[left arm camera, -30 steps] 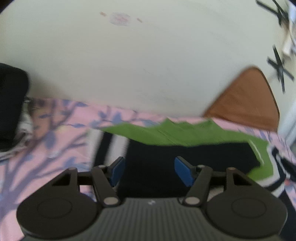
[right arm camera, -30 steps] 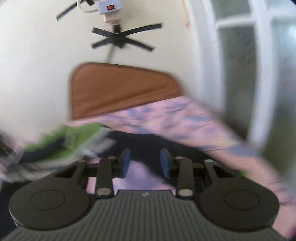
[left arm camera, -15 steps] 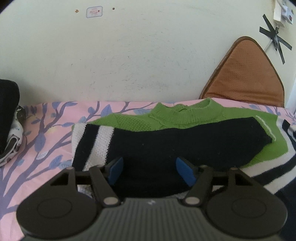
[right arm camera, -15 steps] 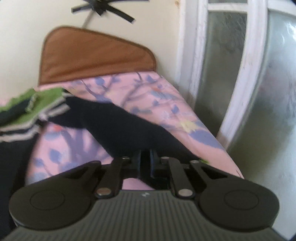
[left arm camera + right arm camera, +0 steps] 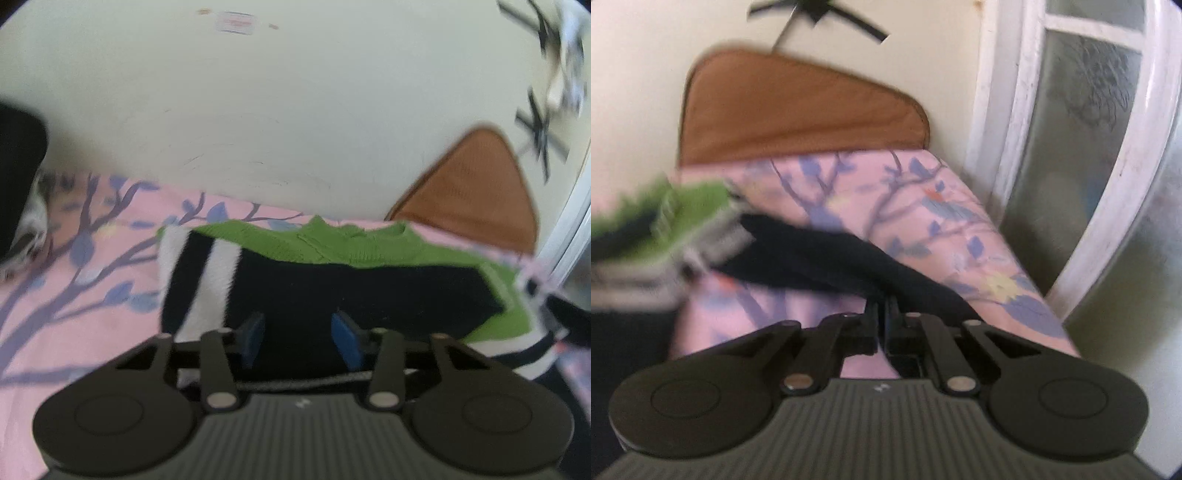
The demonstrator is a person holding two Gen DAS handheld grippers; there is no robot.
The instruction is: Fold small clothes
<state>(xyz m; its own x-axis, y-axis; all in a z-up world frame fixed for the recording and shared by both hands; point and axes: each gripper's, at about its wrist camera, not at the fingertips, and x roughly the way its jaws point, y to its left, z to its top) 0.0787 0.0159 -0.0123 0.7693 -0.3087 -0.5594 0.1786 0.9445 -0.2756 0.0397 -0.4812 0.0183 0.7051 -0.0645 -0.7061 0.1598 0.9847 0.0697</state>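
Sweater point(image 5: 332, 284), green w/ black & white stripes, lay flat on pink floral bedsheet point(image 5: 74, 295), directly ahead of & under left gripper point(image 5: 297, 338); its jaws were closing w/ black knit between the blue pads point(image 5: 343, 339), not yet pinched; right gripper point(image 5: 882, 325) was clenched on the black sleeve point(image 5: 827, 258), which stretched back toward the body at left.

The right gripper point(image 5: 882, 314) is clamped on a black sleeve point(image 5: 827, 258) stretched over the pink bedsheet point(image 5: 923, 206).
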